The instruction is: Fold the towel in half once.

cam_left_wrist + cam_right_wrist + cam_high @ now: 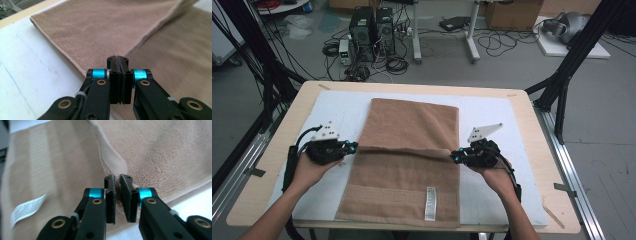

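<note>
Pale wooden table (272,165) carries a white mat (492,115), and on it lies a brown towel (407,165), its near end bearing a white label (430,202). At the towel's left edge the left gripper (353,146) has its jaws pressed flat together, with no cloth visible between them. At the right edge the right gripper (455,157) pinches a fold of towel. Beyond the table, computer towers (372,32) and cables sit on the grey floor.
</note>
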Tool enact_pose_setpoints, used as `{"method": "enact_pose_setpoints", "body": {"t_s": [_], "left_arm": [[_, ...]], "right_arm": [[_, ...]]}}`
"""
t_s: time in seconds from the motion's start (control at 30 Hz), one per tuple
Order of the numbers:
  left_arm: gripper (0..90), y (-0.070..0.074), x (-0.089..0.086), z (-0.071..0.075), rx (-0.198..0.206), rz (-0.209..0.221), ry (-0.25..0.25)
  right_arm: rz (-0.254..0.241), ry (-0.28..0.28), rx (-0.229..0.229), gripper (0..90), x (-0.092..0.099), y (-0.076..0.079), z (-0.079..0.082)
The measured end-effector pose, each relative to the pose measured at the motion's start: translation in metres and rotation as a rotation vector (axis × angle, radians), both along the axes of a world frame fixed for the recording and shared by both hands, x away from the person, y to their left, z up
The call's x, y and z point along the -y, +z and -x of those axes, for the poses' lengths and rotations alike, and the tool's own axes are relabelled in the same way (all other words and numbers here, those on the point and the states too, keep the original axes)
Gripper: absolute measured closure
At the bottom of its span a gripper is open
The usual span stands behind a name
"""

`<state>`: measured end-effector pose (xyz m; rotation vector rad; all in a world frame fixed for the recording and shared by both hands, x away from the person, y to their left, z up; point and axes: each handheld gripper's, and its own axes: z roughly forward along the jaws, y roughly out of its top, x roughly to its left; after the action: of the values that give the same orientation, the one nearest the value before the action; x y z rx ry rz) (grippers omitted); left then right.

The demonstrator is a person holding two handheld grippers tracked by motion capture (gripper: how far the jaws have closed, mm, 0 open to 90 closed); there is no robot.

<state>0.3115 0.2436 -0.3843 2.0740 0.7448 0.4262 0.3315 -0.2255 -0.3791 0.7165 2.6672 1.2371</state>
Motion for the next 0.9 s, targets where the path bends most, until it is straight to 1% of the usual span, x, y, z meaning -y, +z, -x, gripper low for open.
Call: {"method": "enact_pose_setpoints", "body": {"t_s": [0.03, 0.07, 0.1, 0.13, 0.17, 0.2, 0.23, 0.27, 0.33, 0.37, 0.43, 0.47, 0.5, 0.57, 0.6, 0.63, 0.67, 0.7, 0.8, 0.83, 0.9], "left_arm": [[84.1, -0.001, -0.003, 0.006, -0.001, -0.01, -0.006], [80.7, -0.002, -0.005, 0.011, 0.0, -0.014, -0.013], [77.1, -0.003, -0.007, 0.014, -0.002, -0.013, -0.011], [74.5, -0.005, -0.007, 0.015, -0.004, -0.018, -0.008], [74.1, -0.008, -0.007, 0.014, -0.007, -0.021, -0.007], [73.5, -0.009, -0.007, 0.012, -0.011, -0.023, -0.009], [72.4, -0.013, -0.006, 0.008, -0.021, -0.016, -0.002], [71.6, -0.015, -0.004, 0.004, -0.02, -0.022, 0.005], [70.1, -0.021, -0.002, -0.005, -0.034, -0.018, 0.02], [69.6, -0.024, -0.001, -0.009, -0.037, -0.027, 0.031], [68.1, -0.031, 0.002, -0.019, -0.066, -0.011, 0.044], [67.6, -0.035, 0.003, -0.024, -0.079, -0.025, 0.046], [66.6, -0.039, 0.004, -0.028, -0.104, -0.035, 0.049], [60.7, -0.048, 0.006, -0.032, -0.159, -0.061, 0.045], [57.3, -0.052, 0.006, -0.033, -0.179, -0.069, 0.034], [56.3, -0.054, 0.007, -0.032, -0.171, -0.059, 0.035], [56.6, -0.055, 0.006, -0.031, -0.158, -0.058, 0.038], [59.1, -0.055, 0.005, -0.03, -0.147, -0.058, 0.041], [71.0, -0.056, 0.005, -0.027, -0.125, -0.055, 0.038], [78.4, -0.057, 0.007, -0.026, -0.117, -0.063, 0.031], [83.4, -0.056, 0.01, -0.024, -0.093, -0.089, 0.031]], "right_arm": [[-0.008, 0.016, -0.007, 77.5, 0.0, 0.0, 0.007], [-0.018, 0.035, -0.009, 74.1, 0.001, 0.0, 0.012], [-0.026, 0.037, 0.0, 72.2, 0.001, 0.001, 0.015], [-0.029, 0.04, 0.006, 70.2, 0.002, 0.001, 0.017], [-0.03, 0.046, 0.001, 68.6, 0.002, 0.001, 0.018], [-0.027, 0.045, 0.007, 67.5, 0.001, 0.001, 0.017], [-0.016, 0.043, 0.004, 67.0, 0.001, 0.0, 0.016], [0.001, 0.035, 0.0, 66.4, 0.0, -0.004, 0.013], [0.029, 0.019, -0.017, 65.4, -0.001, -0.012, 0.006], [0.04, 0.01, -0.03, 64.5, -0.001, -0.018, 0.003], [0.047, -0.005, -0.054, 63.9, -0.003, -0.029, -0.002], [0.054, -0.015, -0.066, 63.2, -0.004, -0.034, -0.004], [0.058, -0.024, -0.079, 62.2, -0.005, -0.039, -0.006], [0.101, -0.02, -0.105, 60.9, -0.008, -0.046, -0.009], [0.109, -0.009, -0.102, 61.0, -0.01, -0.049, -0.008], [0.116, -0.012, -0.097, 61.0, -0.01, -0.051, -0.007], [0.112, -0.013, -0.092, 61.4, -0.01, -0.052, -0.007], [0.101, -0.02, -0.094, 63.2, -0.009, -0.053, -0.006], [0.091, -0.031, -0.084, 72.1, -0.008, -0.056, -0.006], [0.094, -0.033, -0.079, 75.1, -0.008, -0.056, -0.006], [0.089, -0.024, -0.081, 83.2, -0.008, -0.056, -0.007]]}}
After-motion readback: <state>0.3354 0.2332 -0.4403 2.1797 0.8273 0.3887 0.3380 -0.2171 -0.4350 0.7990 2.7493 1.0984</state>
